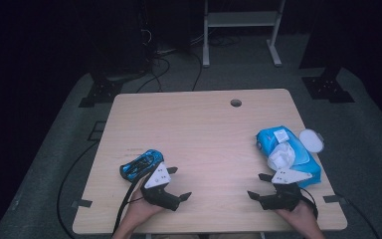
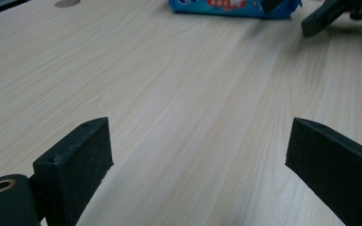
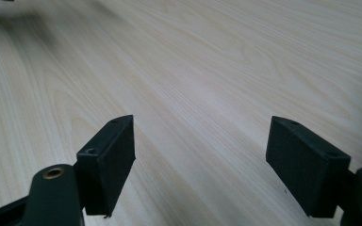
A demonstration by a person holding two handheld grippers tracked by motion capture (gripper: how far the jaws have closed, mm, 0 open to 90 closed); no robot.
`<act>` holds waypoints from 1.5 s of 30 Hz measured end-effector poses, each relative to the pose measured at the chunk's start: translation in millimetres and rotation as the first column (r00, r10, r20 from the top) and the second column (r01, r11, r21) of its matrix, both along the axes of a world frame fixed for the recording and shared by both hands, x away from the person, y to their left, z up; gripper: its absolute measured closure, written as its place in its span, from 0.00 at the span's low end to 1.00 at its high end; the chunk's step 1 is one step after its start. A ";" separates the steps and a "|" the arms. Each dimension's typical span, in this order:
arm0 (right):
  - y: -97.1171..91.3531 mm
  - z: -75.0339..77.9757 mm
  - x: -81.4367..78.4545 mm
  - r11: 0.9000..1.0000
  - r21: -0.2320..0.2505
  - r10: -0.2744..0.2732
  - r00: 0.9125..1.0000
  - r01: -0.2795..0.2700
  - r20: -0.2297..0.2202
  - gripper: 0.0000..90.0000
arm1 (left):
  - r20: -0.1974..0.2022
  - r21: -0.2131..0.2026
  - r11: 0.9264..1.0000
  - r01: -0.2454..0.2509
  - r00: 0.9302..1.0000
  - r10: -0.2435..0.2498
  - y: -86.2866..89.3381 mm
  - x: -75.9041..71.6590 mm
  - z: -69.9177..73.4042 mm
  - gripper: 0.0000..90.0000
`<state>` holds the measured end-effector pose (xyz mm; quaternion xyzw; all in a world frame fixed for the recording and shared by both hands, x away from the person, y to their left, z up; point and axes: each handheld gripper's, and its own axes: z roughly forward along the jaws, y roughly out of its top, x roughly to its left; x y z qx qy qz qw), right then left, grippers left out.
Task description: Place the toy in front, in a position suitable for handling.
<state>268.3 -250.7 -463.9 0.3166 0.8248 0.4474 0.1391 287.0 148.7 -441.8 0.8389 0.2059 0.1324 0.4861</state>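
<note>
In the high view, the left gripper [image 1: 175, 183] is hovering low over the counter [image 1: 204, 129] at about seven o'clock, its jaws standing spread with nothing between them. A blue toy car [image 1: 140, 164] is lying just beside it, at its ten o'clock, close to the gripper's grey plate. The right gripper [image 1: 259, 185] is sitting at about five o'clock on the counter, its jaws likewise spread and pinching nothing. A blue pack of wipes [image 1: 291, 154] is lying at its one o'clock, near the counter's right edge, with a white tissue sticking out and its round white lid flipped open toward the edge. Hands are coming in from the bottom, each holding a gripper.

In the left gripper view, the two black jaws are standing wide apart over bare wood. The wipes [image 2: 231, 8] are showing at twelve o'clock, well apart, and the right gripper [image 2: 325, 19] is poking in at one o'clock.

In the right gripper view, the jaws are standing wide apart, with pale wood grain running between them.
</note>
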 end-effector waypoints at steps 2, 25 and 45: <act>-0.4 -0.5 0.0 1.000 0.001 0.001 1.000 -0.001 -0.003 0.26 | 0.011 0.000 1.000 -0.023 1.000 0.023 6.0 3.6 2.1 0.08; 7.3 1.6 -1.2 0.999 -0.008 0.034 0.999 -0.034 -0.001 0.26 | 0.098 -0.051 0.960 -0.274 0.956 0.278 111.2 23.3 0.9 0.07; 13.7 1.2 -4.3 0.998 -0.020 0.061 0.998 -0.061 0.004 0.26 | -0.023 0.168 0.940 -0.297 0.952 0.305 112.4 65.4 -19.5 0.08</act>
